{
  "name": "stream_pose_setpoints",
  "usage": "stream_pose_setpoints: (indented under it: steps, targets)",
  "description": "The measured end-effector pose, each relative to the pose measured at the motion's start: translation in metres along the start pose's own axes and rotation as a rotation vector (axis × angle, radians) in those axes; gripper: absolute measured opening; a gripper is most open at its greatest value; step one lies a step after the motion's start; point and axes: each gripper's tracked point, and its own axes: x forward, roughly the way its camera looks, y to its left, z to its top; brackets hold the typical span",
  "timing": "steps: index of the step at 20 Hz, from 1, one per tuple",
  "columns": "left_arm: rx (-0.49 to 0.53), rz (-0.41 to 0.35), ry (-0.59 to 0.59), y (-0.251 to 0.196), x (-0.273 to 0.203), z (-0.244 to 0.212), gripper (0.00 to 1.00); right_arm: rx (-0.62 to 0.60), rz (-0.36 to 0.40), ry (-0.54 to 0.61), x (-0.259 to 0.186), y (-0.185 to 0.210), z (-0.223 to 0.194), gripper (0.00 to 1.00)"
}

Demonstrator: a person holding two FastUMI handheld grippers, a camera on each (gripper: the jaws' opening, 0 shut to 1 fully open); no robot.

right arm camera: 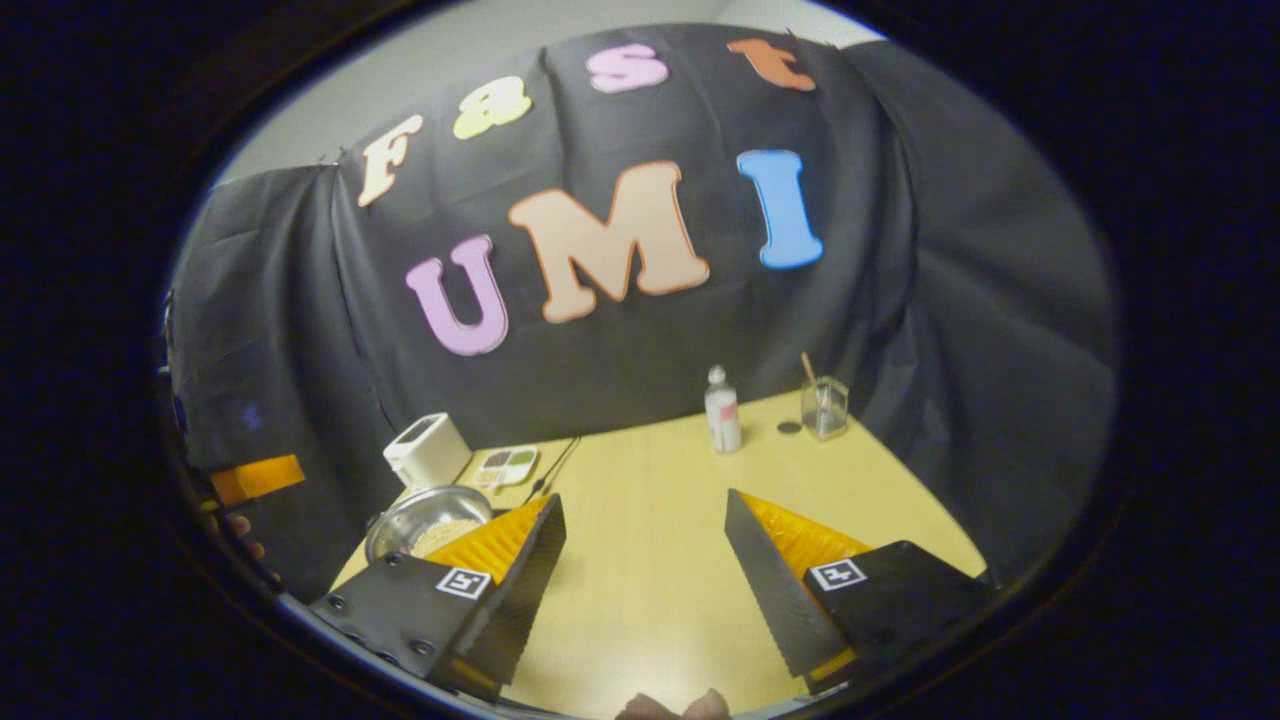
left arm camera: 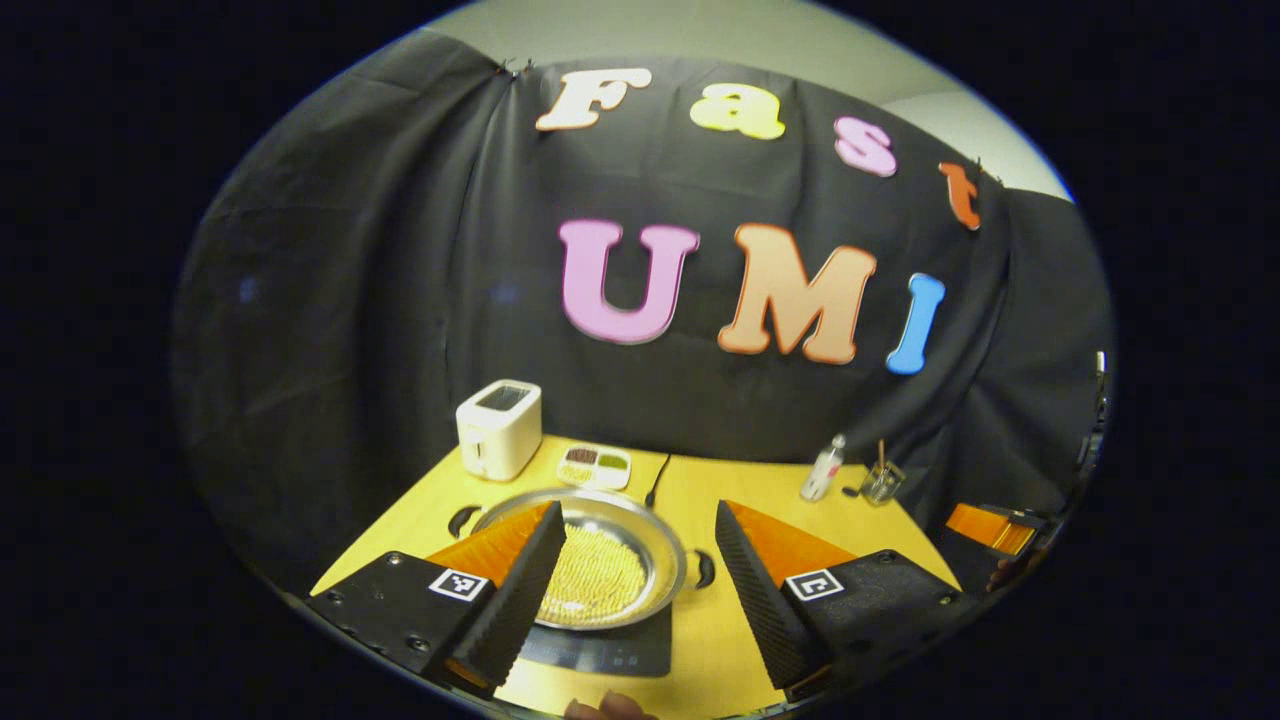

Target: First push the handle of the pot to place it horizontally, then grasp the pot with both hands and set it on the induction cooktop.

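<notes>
A silver pot (left arm camera: 655,545) holding pale yellow grains sits on a black induction cooktop (left arm camera: 620,655) near the table's front edge. Its two black handles (left arm camera: 703,568) stick out to the left and right. My left gripper (left arm camera: 638,507) is open just above and in front of the pot; one finger (left arm camera: 520,590) overlaps the pot's left side and the other stands apart to its right. My right gripper (right arm camera: 642,498) is open over bare table, with the pot (right arm camera: 425,525) well off to its left. Nothing lies between either pair of fingers.
A white toaster (left arm camera: 498,428) and a small divided dish (left arm camera: 594,466) stand behind the pot on the yellow table (left arm camera: 760,490), with a black cable (left arm camera: 655,482) beside them. A bottle (right arm camera: 722,410) and a glass with a stick (right arm camera: 825,408) stand at the back right.
</notes>
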Motion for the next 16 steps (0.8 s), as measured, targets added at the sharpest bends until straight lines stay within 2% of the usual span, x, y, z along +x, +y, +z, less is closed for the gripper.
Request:
stream_pose_setpoints:
  steps: [1, 2, 4, 5, 6, 7, 8, 9, 10, 11, 13, 15, 16]
  targets:
    - [0.008, -0.008, -0.033, -0.006, -0.004, 0.014, 0.92, -0.019, -0.01, -0.041, -0.012, 0.001, 0.015, 0.99]
    - [0.016, -0.021, -0.074, -0.011, -0.009, 0.026, 0.89, -0.024, -0.011, -0.077, -0.024, 0.006, 0.03, 0.99]
    - [0.03, -0.033, -0.158, -0.017, -0.026, 0.052, 0.92, -0.038, -0.005, -0.155, -0.05, 0.023, 0.056, 0.99]
    - [0.032, -0.026, -0.192, -0.017, -0.036, 0.062, 0.92, -0.058, 0.008, -0.198, -0.064, 0.034, 0.067, 0.92]
    - [0.031, -0.02, -0.221, -0.015, -0.047, 0.068, 0.89, -0.087, 0.027, -0.242, -0.075, 0.046, 0.078, 0.99]
    - [0.03, -0.02, -0.252, -0.016, -0.06, 0.075, 0.92, -0.125, 0.047, -0.296, -0.086, 0.058, 0.089, 0.99]
    - [0.036, -0.025, -0.287, -0.02, -0.067, 0.072, 0.89, -0.159, 0.054, -0.338, -0.093, 0.068, 0.097, 0.99]
    - [0.053, -0.032, -0.312, -0.021, -0.08, 0.076, 0.89, -0.178, 0.052, -0.359, -0.102, 0.077, 0.097, 0.92]
    - [0.073, -0.045, -0.319, -0.023, -0.087, 0.076, 0.88, -0.18, 0.058, -0.345, -0.11, 0.085, 0.091, 0.92]
    - [0.093, -0.061, -0.324, -0.026, -0.093, 0.073, 0.94, -0.166, 0.065, -0.333, -0.12, 0.093, 0.082, 0.92]
    - [0.091, -0.095, -0.354, -0.036, -0.104, 0.076, 0.89, -0.163, 0.054, -0.36, -0.138, 0.096, 0.082, 0.94]
    - [0.098, -0.103, -0.332, -0.035, -0.113, 0.069, 0.88, -0.194, 0.04, -0.35, -0.149, 0.096, 0.072, 1.0]
    - [0.104, -0.1, -0.333, -0.032, -0.119, 0.069, 0.89, -0.189, 0.034, -0.337, -0.152, 0.096, 0.068, 0.96]
